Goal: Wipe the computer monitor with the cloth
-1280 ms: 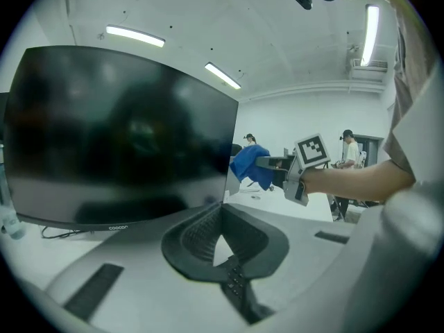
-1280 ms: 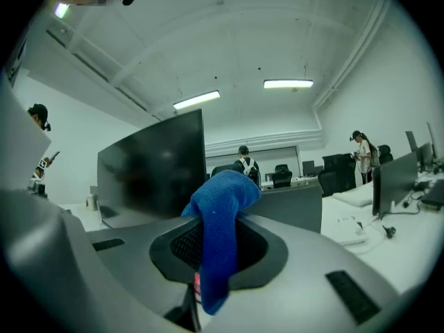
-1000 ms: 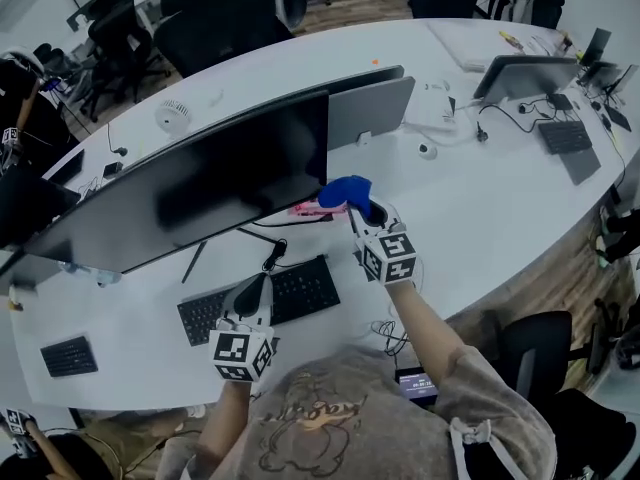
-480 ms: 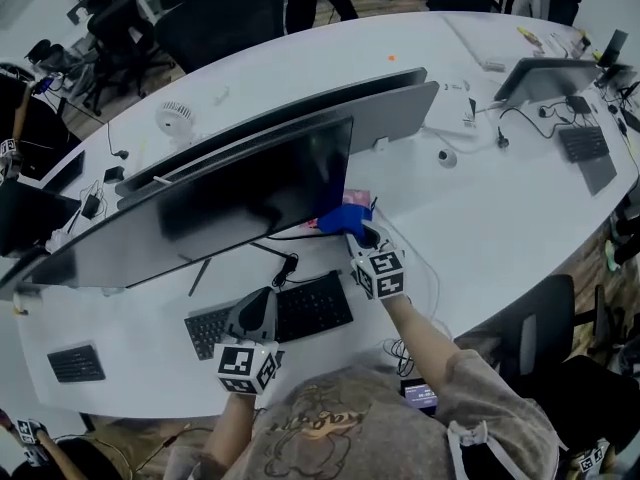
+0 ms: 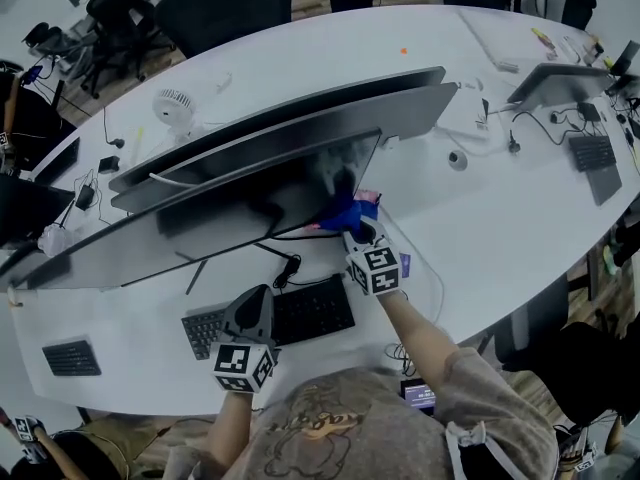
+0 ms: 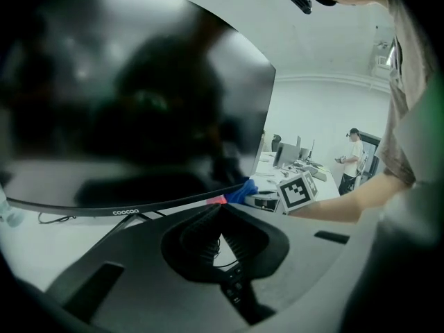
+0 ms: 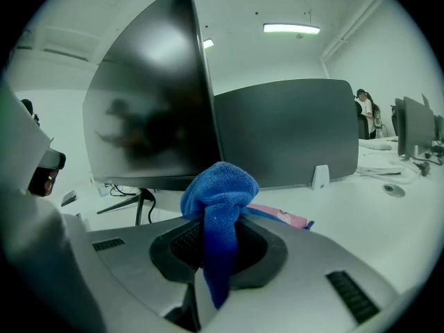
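A wide curved monitor [image 5: 230, 193] with a dark screen stands on the white table [image 5: 480, 228]. My right gripper [image 5: 358, 230] is shut on a bunched blue cloth [image 5: 350, 213], held at the screen's lower right corner. Whether the cloth touches the glass I cannot tell. In the right gripper view the cloth [image 7: 218, 186] bulges above the right gripper [image 7: 218, 227], with the monitor [image 7: 152, 116] just beyond. My left gripper [image 5: 258, 293] hovers over a black keyboard [image 5: 310, 313], shut and holding nothing. In the left gripper view the left gripper [image 6: 221, 207] points at the monitor [image 6: 139, 103].
A second monitor [image 5: 300, 108] stands back to back behind the first. A pink packet [image 7: 277, 216] lies under the screen's right corner. Cables run from the monitor stand. A small fan [image 5: 172, 103], a laptop [image 5: 560, 80] and another keyboard [image 5: 70, 358] sit farther off.
The right gripper has carried the cloth from beside the monitor's right edge to in front of its lower right corner. The left gripper has stayed over the keyboard.
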`<action>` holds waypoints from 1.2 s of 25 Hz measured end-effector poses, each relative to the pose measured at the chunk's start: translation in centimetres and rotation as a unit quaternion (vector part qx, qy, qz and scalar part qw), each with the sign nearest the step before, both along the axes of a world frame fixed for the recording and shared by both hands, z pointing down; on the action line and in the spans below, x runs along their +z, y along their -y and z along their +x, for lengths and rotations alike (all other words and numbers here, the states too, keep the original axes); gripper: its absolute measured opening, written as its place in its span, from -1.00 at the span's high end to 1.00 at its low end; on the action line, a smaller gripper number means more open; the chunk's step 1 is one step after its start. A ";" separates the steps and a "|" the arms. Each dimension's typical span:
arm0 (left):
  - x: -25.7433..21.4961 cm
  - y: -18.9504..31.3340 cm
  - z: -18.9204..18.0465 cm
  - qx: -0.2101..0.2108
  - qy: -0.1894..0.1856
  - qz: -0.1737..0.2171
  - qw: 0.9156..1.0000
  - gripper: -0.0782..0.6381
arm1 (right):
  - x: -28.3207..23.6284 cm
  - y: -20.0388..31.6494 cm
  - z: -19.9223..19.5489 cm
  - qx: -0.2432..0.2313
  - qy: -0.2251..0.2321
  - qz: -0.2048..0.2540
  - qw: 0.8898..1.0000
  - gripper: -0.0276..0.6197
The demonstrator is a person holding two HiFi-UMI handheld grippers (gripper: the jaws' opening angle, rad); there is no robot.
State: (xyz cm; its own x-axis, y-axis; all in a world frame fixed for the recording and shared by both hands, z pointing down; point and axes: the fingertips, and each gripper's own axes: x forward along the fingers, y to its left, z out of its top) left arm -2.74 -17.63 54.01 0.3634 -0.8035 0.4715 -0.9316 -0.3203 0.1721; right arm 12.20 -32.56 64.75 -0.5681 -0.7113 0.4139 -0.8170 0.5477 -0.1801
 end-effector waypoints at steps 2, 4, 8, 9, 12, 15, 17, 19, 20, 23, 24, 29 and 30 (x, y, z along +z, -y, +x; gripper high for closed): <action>0.0 0.1 -0.4 -0.006 0.000 -0.002 1.000 0.77 | -0.1 0.1 -0.2 -0.002 -0.001 -0.001 1.000 0.72; -0.2 0.3 -0.9 -0.012 0.002 0.001 1.000 0.77 | -0.2 0.4 -0.4 0.000 -0.001 -0.001 1.000 0.72; -0.9 0.1 -2.2 -0.028 0.005 0.013 1.000 0.76 | -0.3 0.4 -0.5 0.008 -0.002 0.005 1.000 0.72; -1.1 0.0 -2.6 -0.033 0.005 0.016 0.999 0.77 | -0.4 0.5 -0.5 0.011 -0.002 0.007 1.000 0.72; -1.4 -0.6 -3.8 -0.045 0.007 0.021 0.999 0.77 | -0.5 0.6 -0.4 0.026 -0.003 0.005 1.000 0.72; -1.9 -1.4 -5.3 -0.059 0.009 0.027 0.998 0.76 | -0.5 0.3 -0.9 0.037 -0.004 0.001 0.999 0.72; -2.0 -1.9 -6.1 -0.066 0.007 0.030 0.997 0.77 | -0.5 0.1 -1.5 0.036 -0.007 0.000 0.999 0.72; -2.0 -2.3 -6.7 -0.069 0.003 0.031 0.997 0.77 | -0.6 0.0 -2.2 0.038 -0.011 -0.001 0.999 0.72; -2.0 -2.5 -7.1 -0.071 0.001 0.031 0.997 0.76 | -0.6 -0.2 -2.4 0.041 -0.012 -0.002 0.999 0.72; -2.0 -3.0 -8.1 -0.072 -0.003 0.035 0.997 0.77 | -0.7 -0.6 -3.4 0.040 -0.017 0.000 0.999 0.72; -2.1 -3.2 -8.4 -0.071 -0.002 0.037 0.997 0.77 | -0.7 -0.7 -3.9 0.037 -0.019 0.001 0.999 0.72; -2.3 -3.9 -10.5 -0.070 -0.002 0.040 0.997 0.77 | -0.9 -1.5 -6.3 0.033 -0.022 0.004 0.999 0.72; -2.3 -4.1 -11.0 -0.071 -0.001 0.041 0.997 0.77 | -1.0 -1.6 -6.8 0.031 -0.022 0.004 0.999 0.72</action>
State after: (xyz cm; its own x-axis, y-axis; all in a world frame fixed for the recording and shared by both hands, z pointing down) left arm -13.69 -13.55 51.66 0.2450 -0.8825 0.4014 -0.9680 -0.1992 0.1529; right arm 5.39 -30.93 63.80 -0.5034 -0.7481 0.4323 -0.8569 0.4966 -0.1383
